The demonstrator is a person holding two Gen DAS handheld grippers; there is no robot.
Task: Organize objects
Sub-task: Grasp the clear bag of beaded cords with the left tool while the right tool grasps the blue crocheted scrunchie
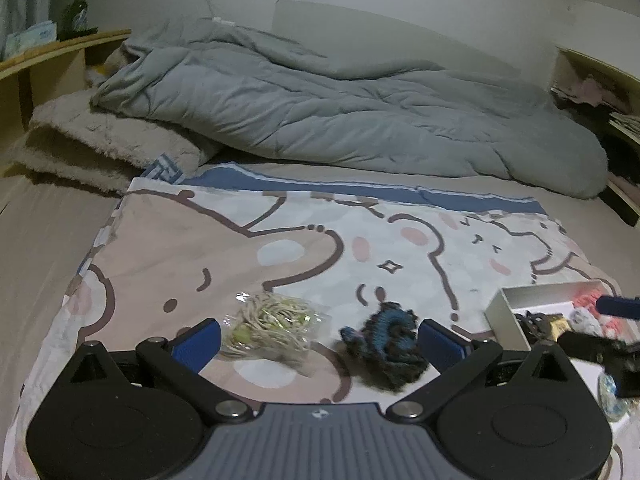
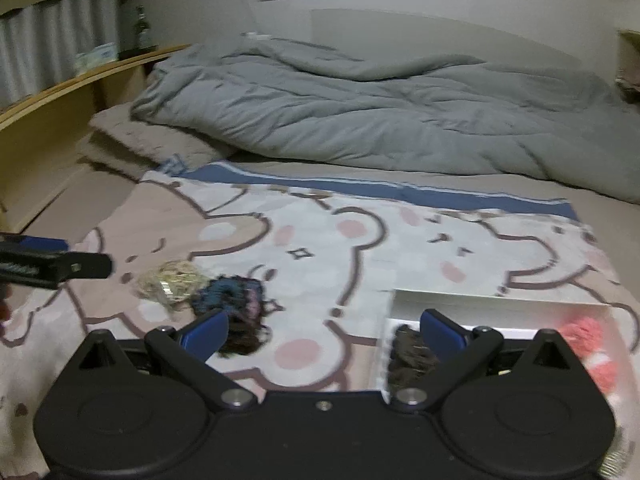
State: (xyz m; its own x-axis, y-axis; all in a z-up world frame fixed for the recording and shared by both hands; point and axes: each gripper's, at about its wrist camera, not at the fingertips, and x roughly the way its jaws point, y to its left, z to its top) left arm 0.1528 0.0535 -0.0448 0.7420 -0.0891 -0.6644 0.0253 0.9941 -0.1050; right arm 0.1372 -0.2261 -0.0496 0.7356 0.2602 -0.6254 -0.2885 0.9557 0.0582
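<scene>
Blue-and-black knitted scrunchie (image 1: 386, 346) lies on the cartoon-print sheet (image 1: 304, 248), just inside the right finger of the left tool (image 1: 320, 344), whose jaws are spread wide and hold nothing. A bagged bundle of beige bands (image 1: 272, 326) lies left of the scrunchie.

From the right wrist, the right tool (image 2: 322, 330) is likewise released; the white box (image 2: 480, 304) sits right of the scrunchie (image 2: 230, 294), the tool's right finger over it.
</scene>
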